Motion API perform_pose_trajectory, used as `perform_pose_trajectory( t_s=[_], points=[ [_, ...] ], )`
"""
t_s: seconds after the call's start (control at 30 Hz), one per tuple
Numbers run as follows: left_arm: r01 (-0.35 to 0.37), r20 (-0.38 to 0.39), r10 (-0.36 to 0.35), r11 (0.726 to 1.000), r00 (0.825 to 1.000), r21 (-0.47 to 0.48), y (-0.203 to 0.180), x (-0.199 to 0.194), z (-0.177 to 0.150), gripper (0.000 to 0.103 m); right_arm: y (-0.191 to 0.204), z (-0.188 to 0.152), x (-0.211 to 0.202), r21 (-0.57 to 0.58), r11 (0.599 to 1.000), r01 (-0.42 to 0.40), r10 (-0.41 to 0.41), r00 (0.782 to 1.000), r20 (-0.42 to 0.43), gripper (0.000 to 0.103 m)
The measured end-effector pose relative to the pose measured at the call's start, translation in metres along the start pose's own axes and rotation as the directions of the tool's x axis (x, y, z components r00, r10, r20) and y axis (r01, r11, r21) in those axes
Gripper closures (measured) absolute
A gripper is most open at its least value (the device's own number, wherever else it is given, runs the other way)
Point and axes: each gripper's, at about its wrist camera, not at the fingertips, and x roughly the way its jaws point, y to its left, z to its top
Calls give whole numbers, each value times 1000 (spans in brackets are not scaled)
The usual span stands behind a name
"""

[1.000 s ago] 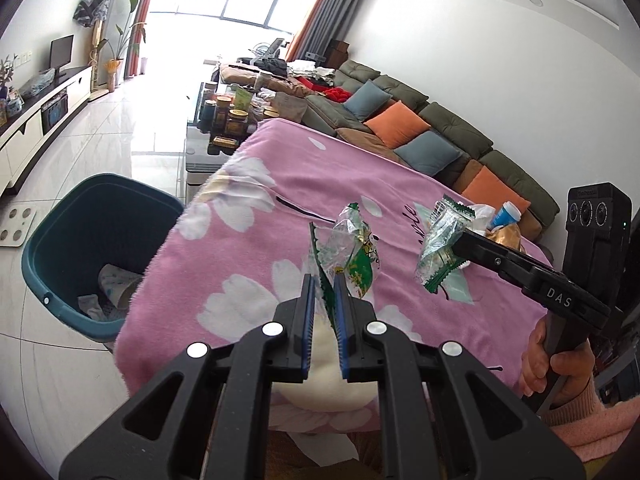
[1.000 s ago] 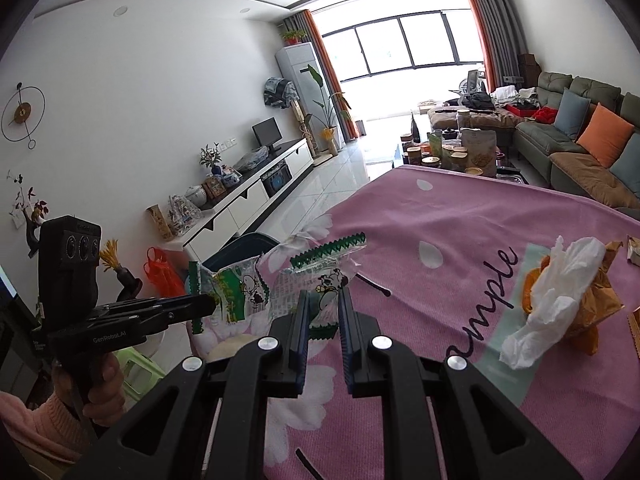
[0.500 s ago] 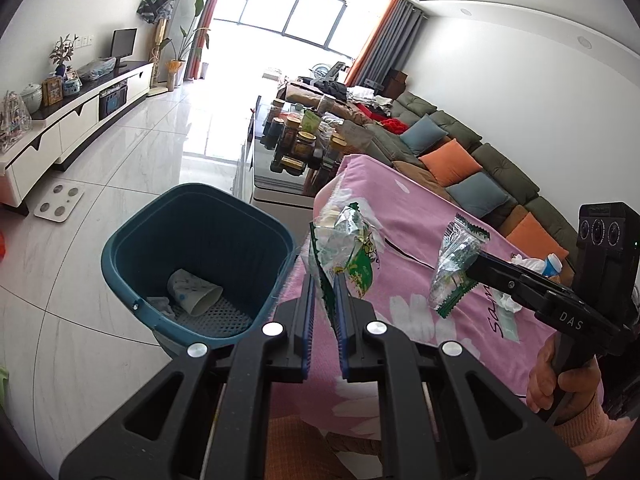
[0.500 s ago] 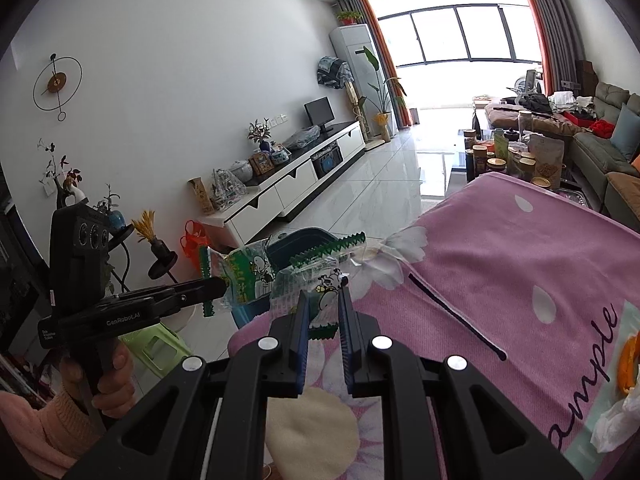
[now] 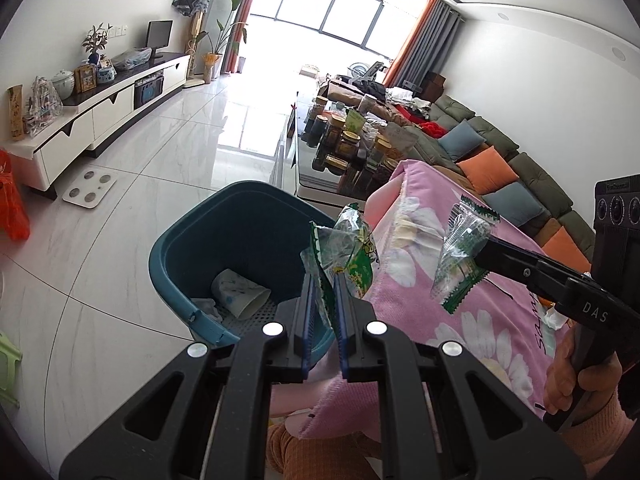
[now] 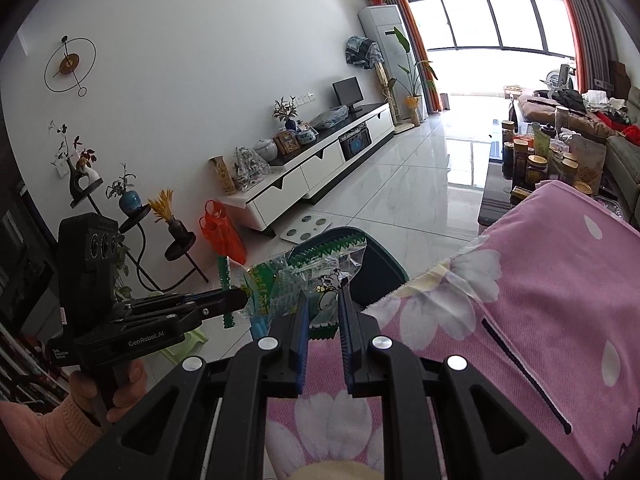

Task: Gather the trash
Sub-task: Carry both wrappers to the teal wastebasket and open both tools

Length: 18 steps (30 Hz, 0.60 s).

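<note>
My left gripper (image 5: 323,280) is shut on a crumpled green and clear snack wrapper (image 5: 348,250), held over the near rim of the teal trash bin (image 5: 240,224). The bin holds a paper cup (image 5: 240,294) and some tissue. My right gripper (image 6: 323,296) is shut on a clear wrapper with a green zigzag edge (image 6: 326,264), held above the pink table's corner. In the left wrist view the right gripper (image 5: 478,254) hangs its wrapper (image 5: 460,264) over the pink flowered cloth (image 5: 460,320). In the right wrist view the left gripper (image 6: 242,300) shows at the left, and the bin (image 6: 380,272) sits behind the wrappers.
A glass coffee table (image 5: 344,140) full of jars stands beyond the bin. A white TV cabinet (image 5: 100,108) lines the left wall. A scale (image 5: 90,188) lies on the tiled floor. A sofa (image 5: 500,160) runs along the right. A black strap (image 6: 524,376) lies on the cloth.
Both grippers have swung left with their wrappers, from over the pink table toward the bin. The bin is now larger and closer under my left gripper.
</note>
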Motion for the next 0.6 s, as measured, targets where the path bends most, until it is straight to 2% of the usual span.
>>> perform_pose_trajectory(
  t_s=[0.33, 0.6],
  points=[
    [-46, -42, 45, 999, 998, -27, 14, 26, 3, 93, 3, 11, 53, -23, 1000, 18, -21, 995, -98, 90],
    [-67, -83, 63, 997, 995, -47, 28, 48, 2, 92, 0, 12, 93, -32, 998, 60, -65, 979, -194, 90]
  ],
)
